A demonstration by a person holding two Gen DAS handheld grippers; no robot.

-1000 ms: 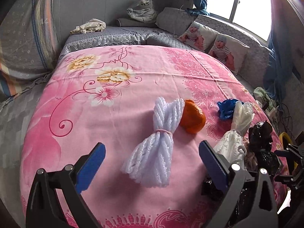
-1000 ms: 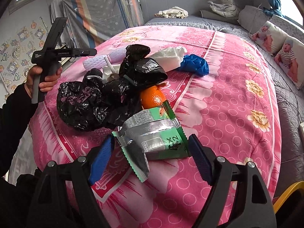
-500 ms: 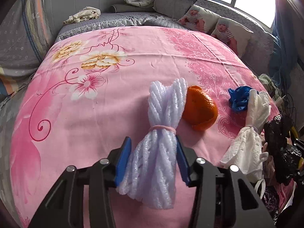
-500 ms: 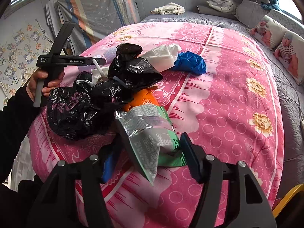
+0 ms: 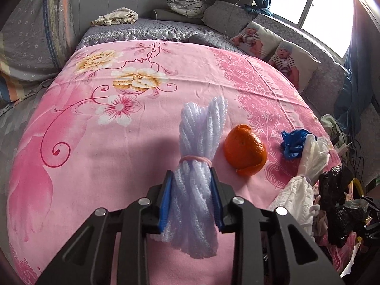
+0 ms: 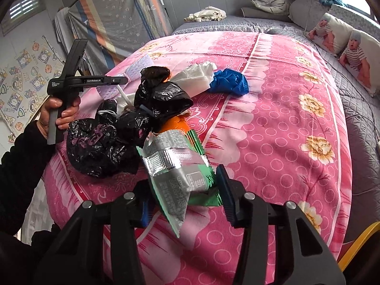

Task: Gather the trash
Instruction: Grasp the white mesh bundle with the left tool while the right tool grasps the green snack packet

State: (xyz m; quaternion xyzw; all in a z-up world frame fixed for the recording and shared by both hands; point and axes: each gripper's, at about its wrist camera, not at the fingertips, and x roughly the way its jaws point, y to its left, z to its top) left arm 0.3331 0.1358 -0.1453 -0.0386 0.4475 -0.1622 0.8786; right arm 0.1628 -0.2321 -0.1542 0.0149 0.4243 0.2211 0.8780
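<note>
Both tongs closing on trash on the pink bed.
Left tongs point(image 5: 192, 199), bottom centre, have just narrowed onto the foam net bundle point(image 5: 198, 166); right tongs point(image 6: 182, 194), bottom centre, have just pinched the snack wrapper point(image 6: 175, 166), lifting clear of the black bags point(image 6: 123, 128).

The left gripper point(image 5: 192, 199) is a matte black plastic frame of two angular, forked arms, each ending in a flat finger faced with a ribbed blue pad point(image 5: 165, 200). Round silver screw heads point(image 5: 238, 200) sit at the arm joints. The right gripper point(image 6: 182, 196) is built the same way, black with blue pads and silver screws. In the right wrist view the left device shows from the side as a slim black body with small white lettering and a grey grip, in a hand point(image 6: 55, 116) that emerges from a black long sleeve point(image 6: 21, 163).
</note>
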